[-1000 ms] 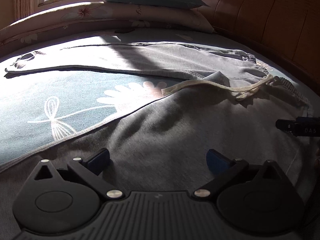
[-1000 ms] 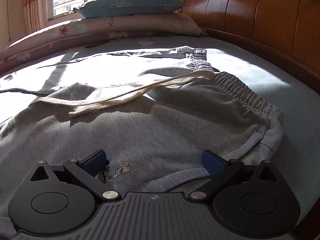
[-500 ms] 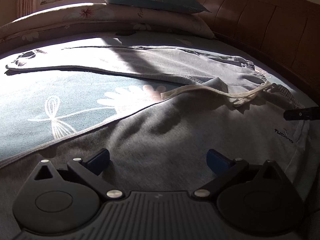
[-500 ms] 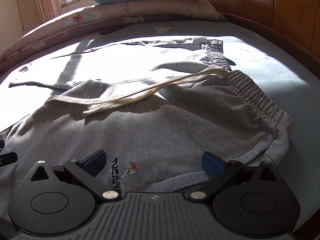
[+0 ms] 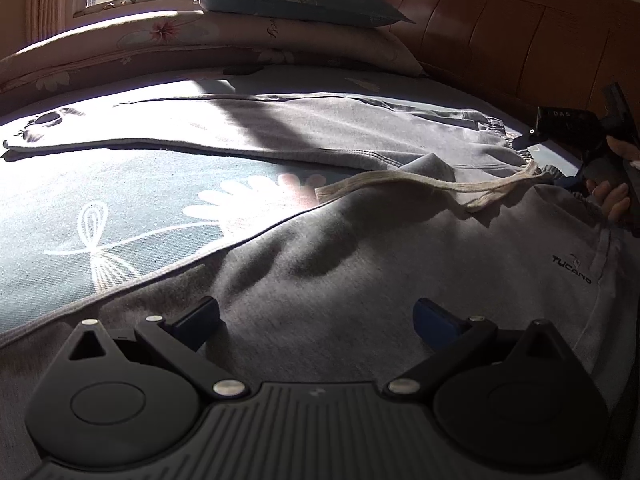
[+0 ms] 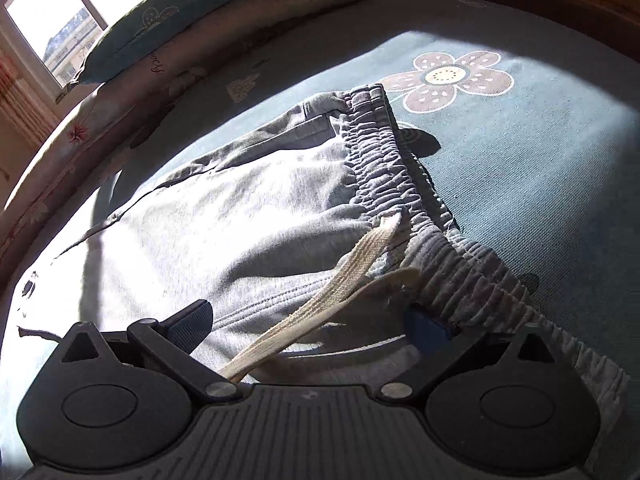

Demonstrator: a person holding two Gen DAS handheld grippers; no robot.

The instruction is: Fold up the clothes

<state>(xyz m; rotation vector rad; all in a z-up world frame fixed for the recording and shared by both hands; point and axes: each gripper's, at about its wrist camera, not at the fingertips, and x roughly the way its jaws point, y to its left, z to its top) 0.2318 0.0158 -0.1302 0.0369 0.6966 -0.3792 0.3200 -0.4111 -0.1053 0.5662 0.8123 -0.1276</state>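
Floral bedsheet (image 5: 120, 208), grey sweatpants (image 5: 360, 272) spread lengthwise, waistband (image 6: 384, 168) toward headboard (image 5: 520, 40)

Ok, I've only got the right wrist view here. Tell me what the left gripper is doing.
Observer: The left gripper is open over the near leg of the grey sweatpants, gripping nothing.
Operator: Give me the layout of the legs.
Observer: They splay apart. The far leg runs flat to the left, with bare bedsheet between them.
Operator: Now say where my gripper sits from that side.
Observer: The right gripper is at the waistband, jaws open, near where the drawstring comes out.
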